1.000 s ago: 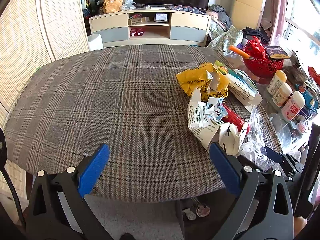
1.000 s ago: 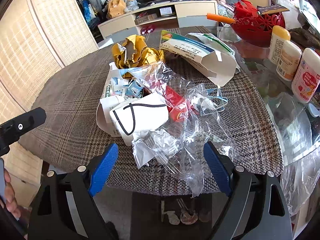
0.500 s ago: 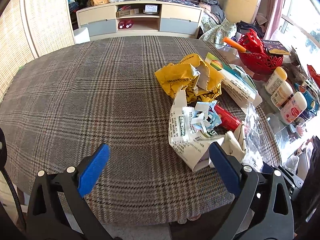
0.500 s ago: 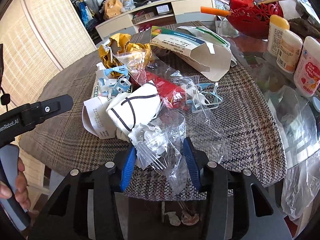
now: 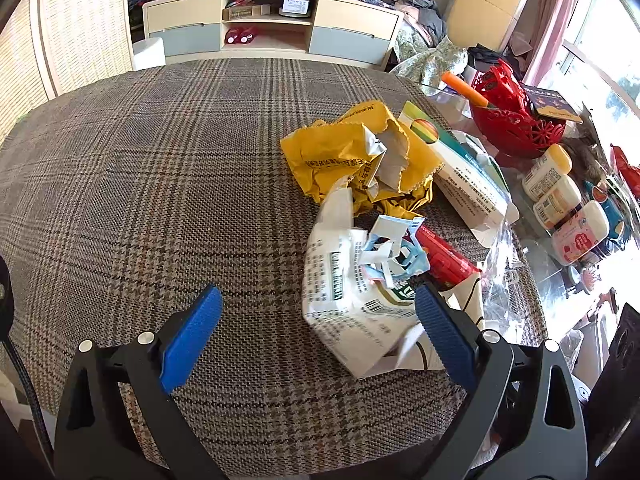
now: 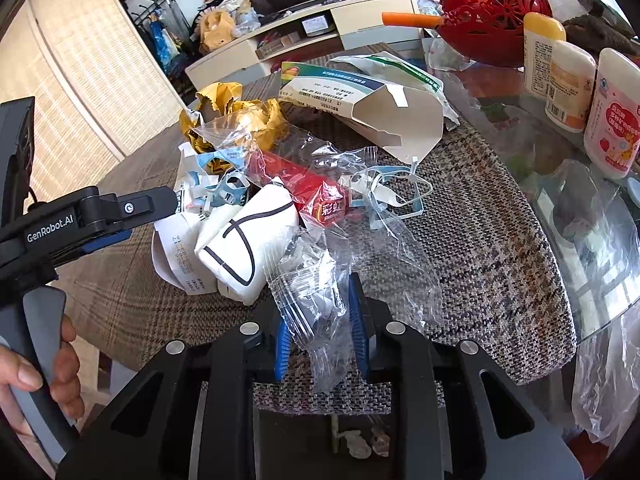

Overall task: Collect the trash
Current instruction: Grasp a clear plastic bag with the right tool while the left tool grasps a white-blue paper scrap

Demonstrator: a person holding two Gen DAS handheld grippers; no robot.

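Note:
A trash pile lies on the plaid tablecloth: a yellow crumpled wrapper, a white printed paper bag, a red wrapper, a white folded bag, an open carton and clear plastic bags. My left gripper is open at the near table edge, its right finger against the white paper bag. My right gripper is shut on the clear plastic bag at the pile's near edge. The left gripper also shows in the right wrist view.
A red basket with an orange stick, several lotion bottles and a clear bag sit on the glass at the right. A TV cabinet stands behind the table. A wicker screen stands at the left.
My right gripper closed on the clear plastic bag. My left gripper moved forward and right, up to the white paper bag.

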